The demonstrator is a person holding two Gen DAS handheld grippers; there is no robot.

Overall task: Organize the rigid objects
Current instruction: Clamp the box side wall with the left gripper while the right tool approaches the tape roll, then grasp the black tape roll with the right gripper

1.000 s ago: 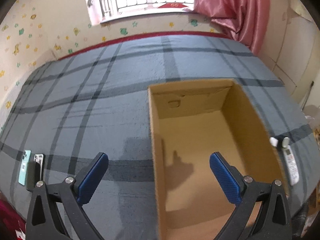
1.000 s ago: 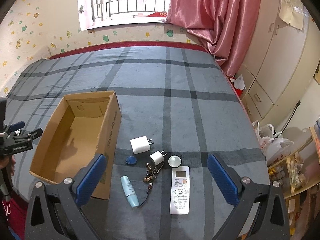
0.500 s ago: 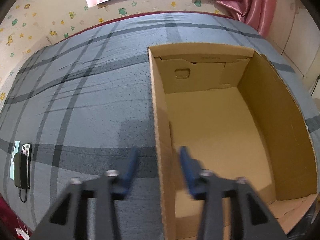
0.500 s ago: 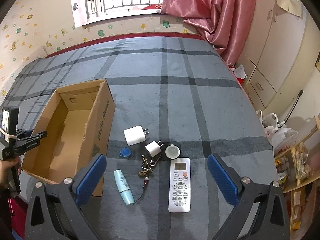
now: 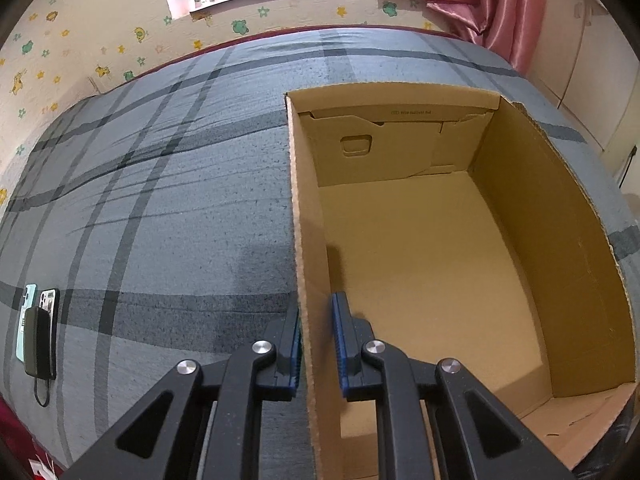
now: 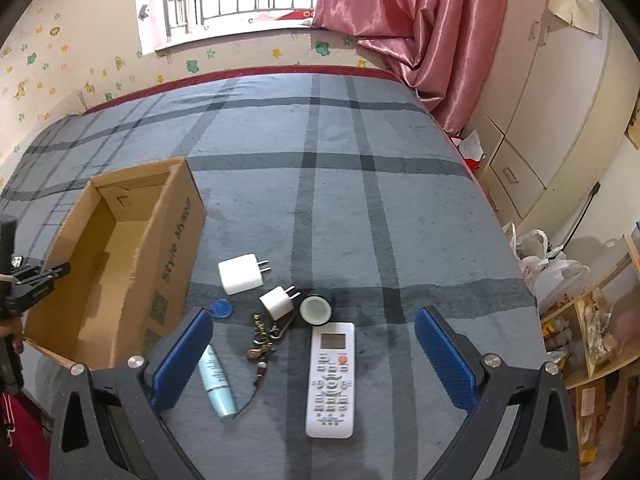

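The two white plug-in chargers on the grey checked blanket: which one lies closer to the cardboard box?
The larger white square charger. It lies nearer the brown cardboard box; the smaller white charger sits beside the round black-rimmed disc.

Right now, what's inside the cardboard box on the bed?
Nothing shows inside the cardboard box: only its bare brown floor and inner walls. The left gripper clamps the box's side wall, and its fingers cover the near corner of the floor, so that patch can't be checked.

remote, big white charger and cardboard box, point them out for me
remote [image 6: 331, 380], right wrist view, on its keypad
big white charger [image 6: 240, 274], right wrist view, on its top face
cardboard box [image 5: 424, 256], left wrist view, on its bare inner floor
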